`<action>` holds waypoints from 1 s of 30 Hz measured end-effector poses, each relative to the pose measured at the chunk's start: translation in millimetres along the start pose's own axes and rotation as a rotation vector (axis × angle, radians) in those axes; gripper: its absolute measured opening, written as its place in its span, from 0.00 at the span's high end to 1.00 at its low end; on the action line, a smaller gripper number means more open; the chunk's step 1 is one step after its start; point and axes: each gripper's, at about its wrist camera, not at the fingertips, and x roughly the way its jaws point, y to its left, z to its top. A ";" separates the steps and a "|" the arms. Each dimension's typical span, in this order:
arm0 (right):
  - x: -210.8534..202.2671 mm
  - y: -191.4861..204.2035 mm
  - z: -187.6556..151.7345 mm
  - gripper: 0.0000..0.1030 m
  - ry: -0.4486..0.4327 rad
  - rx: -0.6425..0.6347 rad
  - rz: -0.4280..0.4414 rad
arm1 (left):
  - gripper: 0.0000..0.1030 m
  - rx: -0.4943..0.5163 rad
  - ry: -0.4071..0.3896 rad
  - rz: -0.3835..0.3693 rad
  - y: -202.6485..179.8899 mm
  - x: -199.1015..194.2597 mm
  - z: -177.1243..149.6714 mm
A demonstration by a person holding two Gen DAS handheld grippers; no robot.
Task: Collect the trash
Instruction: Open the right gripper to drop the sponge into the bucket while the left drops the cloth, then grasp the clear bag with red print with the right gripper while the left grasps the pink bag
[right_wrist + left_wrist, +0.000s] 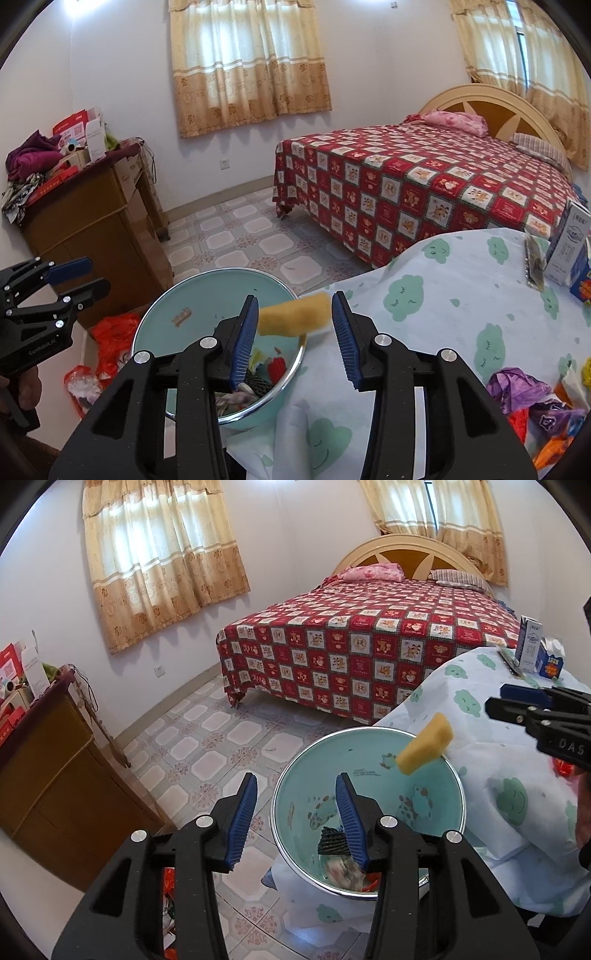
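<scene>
Cloud-printed cloth covers the table (443, 295) — right hand-held gripper (294, 332) spread, yellow foam sponge (293, 314) loose between its jaws above the teal enamel basin's (177, 295) two-o'clock rim; left hand-held gripper (295, 819) spread too. Falling off-centre, it might clip the rim and bounce out.

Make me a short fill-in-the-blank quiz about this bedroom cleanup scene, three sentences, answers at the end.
1. The yellow sponge block is in mid-air between the open fingers of the ____ gripper.
2. The round teal metal basin already holds ____.
3. The two cartons stand on the cloth printed with green ____.

Missing words: right; trash; clouds
</scene>
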 end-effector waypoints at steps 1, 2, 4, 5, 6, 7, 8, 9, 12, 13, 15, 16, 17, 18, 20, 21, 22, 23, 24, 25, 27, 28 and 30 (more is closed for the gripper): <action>-1.5 -2.1 -0.4 0.59 -0.001 0.005 -0.002 | 0.54 -0.002 0.004 -0.002 -0.8 1.1 -0.6; -2.2 -3.3 -0.4 0.59 -0.002 0.008 -0.002 | 0.53 0.000 0.007 0.000 -1.7 2.6 -1.2; -7.2 -6.1 -1.4 0.59 -0.009 0.016 -0.006 | 0.52 0.002 0.010 0.000 -0.4 2.3 -2.5; -8.3 -7.4 -0.9 0.59 -0.011 0.017 -0.007 | 0.51 0.002 0.012 -0.002 -1.2 2.8 -2.8; -10.3 -8.4 -0.9 0.59 -0.014 0.019 -0.009 | 0.50 0.003 0.013 -0.002 -0.8 3.3 -3.3; -12.6 -9.8 -1.2 0.59 -0.016 0.020 -0.011 | 0.49 0.004 0.011 -0.001 -2.6 2.8 -3.7; -16.9 -12.1 -1.6 0.59 -0.020 0.021 -0.015 | 0.48 0.004 0.012 -0.003 -2.8 2.7 -3.7; -21.5 -14.4 -2.7 0.59 -0.022 0.022 -0.020 | 0.48 0.004 0.013 -0.009 -3.4 2.8 -3.8; -38.0 -23.0 -7.7 0.59 -0.025 0.025 -0.057 | 0.42 0.005 0.012 -0.017 -6.2 3.7 -4.6; -52.4 -30.1 -13.2 0.59 -0.034 0.028 -0.096 | 0.42 0.006 0.016 -0.024 -8.5 4.5 -4.7; -69.8 -40.2 -20.7 0.59 -0.041 0.044 -0.132 | 0.41 0.012 0.028 -0.046 -17.3 7.1 -5.2; -80.2 -46.7 -25.1 0.59 -0.045 0.057 -0.154 | 0.41 0.024 0.035 -0.063 -25.3 8.0 -6.6; -102.0 -63.4 -37.3 0.58 -0.055 0.090 -0.211 | 0.41 0.040 0.039 -0.077 -33.8 7.9 -7.9; -112.5 -71.6 -43.1 0.58 -0.058 0.110 -0.237 | 0.41 0.056 0.040 -0.087 -41.5 7.7 -9.2; -139.8 -95.1 -61.8 0.57 -0.062 0.165 -0.318 | 0.41 0.095 0.038 -0.120 -64.0 5.1 -11.8; -149.1 -101.9 -68.4 0.57 -0.063 0.181 -0.350 | 0.41 0.107 0.037 -0.132 -71.5 3.6 -12.2; -155.2 -106.3 -72.6 0.56 -0.064 0.192 -0.369 | 0.41 0.131 0.032 -0.151 -85.7 0.8 -12.7; -171.6 -118.9 -86.5 0.56 -0.059 0.225 -0.415 | 0.41 0.145 0.027 -0.162 -94.7 -1.2 -12.9; -177.6 -124.3 -93.3 0.56 -0.054 0.241 -0.435 | 0.40 0.155 0.024 -0.171 -102.2 -3.2 -12.8; -186.1 -130.7 -103.0 0.56 -0.047 0.265 -0.455 | 0.40 0.165 0.018 -0.183 -112.4 -5.6 -12.3; -193.8 -137.8 -114.9 0.56 -0.040 0.280 -0.469 | 0.39 0.172 0.012 -0.198 -127.4 -8.8 -11.1; -196.5 -140.2 -120.5 0.56 -0.037 0.286 -0.476 | 0.37 0.173 0.010 -0.205 -135.2 -10.9 -10.9; -202.0 -143.3 -134.9 0.56 -0.032 0.308 -0.472 | 0.36 0.176 0.014 -0.211 -146.3 -13.8 -12.0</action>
